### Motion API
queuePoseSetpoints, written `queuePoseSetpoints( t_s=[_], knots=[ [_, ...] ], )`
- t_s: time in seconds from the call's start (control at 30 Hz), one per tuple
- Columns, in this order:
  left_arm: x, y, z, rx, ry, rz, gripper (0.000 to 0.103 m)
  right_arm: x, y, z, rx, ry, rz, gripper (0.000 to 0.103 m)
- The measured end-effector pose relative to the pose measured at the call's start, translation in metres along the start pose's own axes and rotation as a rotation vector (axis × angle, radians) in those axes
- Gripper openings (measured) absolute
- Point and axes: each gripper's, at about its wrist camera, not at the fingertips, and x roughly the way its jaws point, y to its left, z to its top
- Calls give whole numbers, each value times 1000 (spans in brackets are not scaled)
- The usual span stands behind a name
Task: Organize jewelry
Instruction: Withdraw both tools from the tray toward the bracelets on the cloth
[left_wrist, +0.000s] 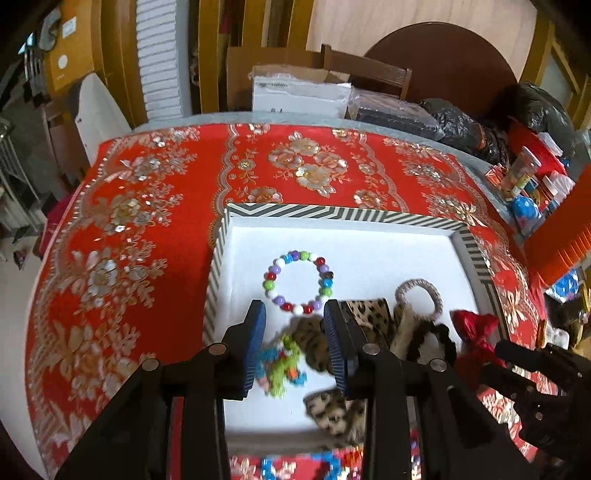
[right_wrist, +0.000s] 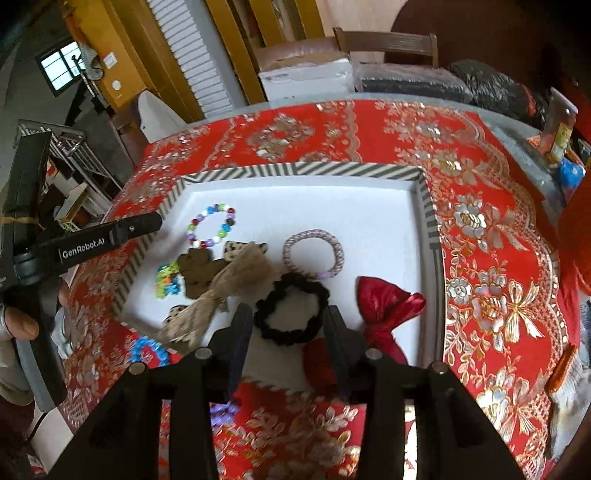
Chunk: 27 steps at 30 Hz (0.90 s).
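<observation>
Both your claws hang empty and partly open over the tray (right_wrist: 424, 206). The black scrunchie (right_wrist: 291, 314) lies flat just ahead of your right claw (right_wrist: 288, 347); the bead bracelet (left_wrist: 298, 282) sits ahead of your left claw (left_wrist: 295, 347).

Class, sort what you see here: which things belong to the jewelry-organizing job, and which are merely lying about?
Part of the job:
striped tray
multicolored bead bracelet
woven pink ring
black scrunchie
red bow
leopard-print bow

Lying about:
white box
black plastic bags
wooden chair
</observation>
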Motion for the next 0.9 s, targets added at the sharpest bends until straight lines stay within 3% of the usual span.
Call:
queuePoseSetpoints(
  t_s=[0.4,0.9],
  knots=[
    [-66,-19,-47,9,-73,46,19,-44,19,-37,-50,-45,34,46],
    [-109,-22,-89,-2,-127,121,20,-74,24,-58,-91,-77,53,52]
  ],
)
